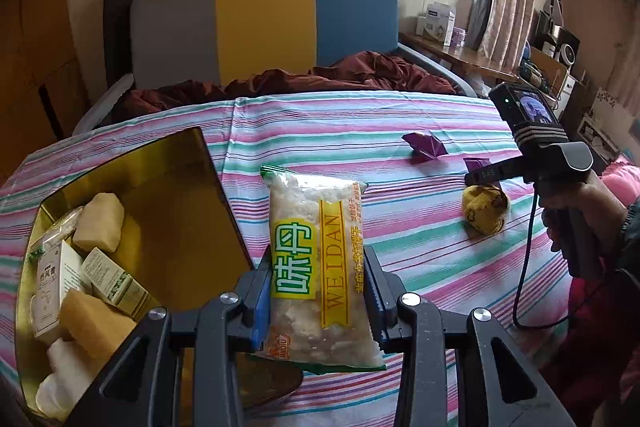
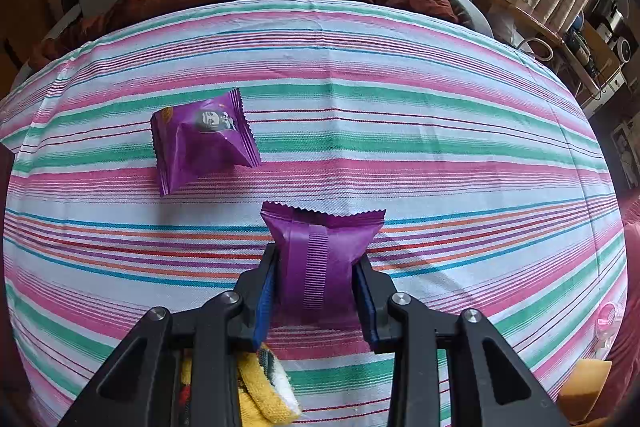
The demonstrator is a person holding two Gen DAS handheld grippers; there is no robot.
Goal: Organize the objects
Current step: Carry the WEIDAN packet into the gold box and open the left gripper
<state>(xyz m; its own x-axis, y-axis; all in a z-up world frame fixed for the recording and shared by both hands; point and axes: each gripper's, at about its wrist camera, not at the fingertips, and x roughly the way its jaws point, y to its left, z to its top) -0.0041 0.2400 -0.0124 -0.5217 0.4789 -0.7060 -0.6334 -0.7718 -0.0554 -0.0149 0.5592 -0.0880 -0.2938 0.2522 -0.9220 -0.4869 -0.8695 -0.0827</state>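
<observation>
Purple packet (image 2: pixel 204 139) & yellow sock (image 1: pixel 485 209) nr right gripper (image 2: pixel 316 267).

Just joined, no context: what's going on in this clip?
A person is tidying loose items off a striped bedsheet with a handheld claw in each hand. The left claw is shut on a clear snack bag, held beside an open gold tin that already has small boxes and sponge-like blocks inside. The right claw is shut on a purple packet. A second purple packet and a yellow balled-up cloth lie on the sheet.
</observation>
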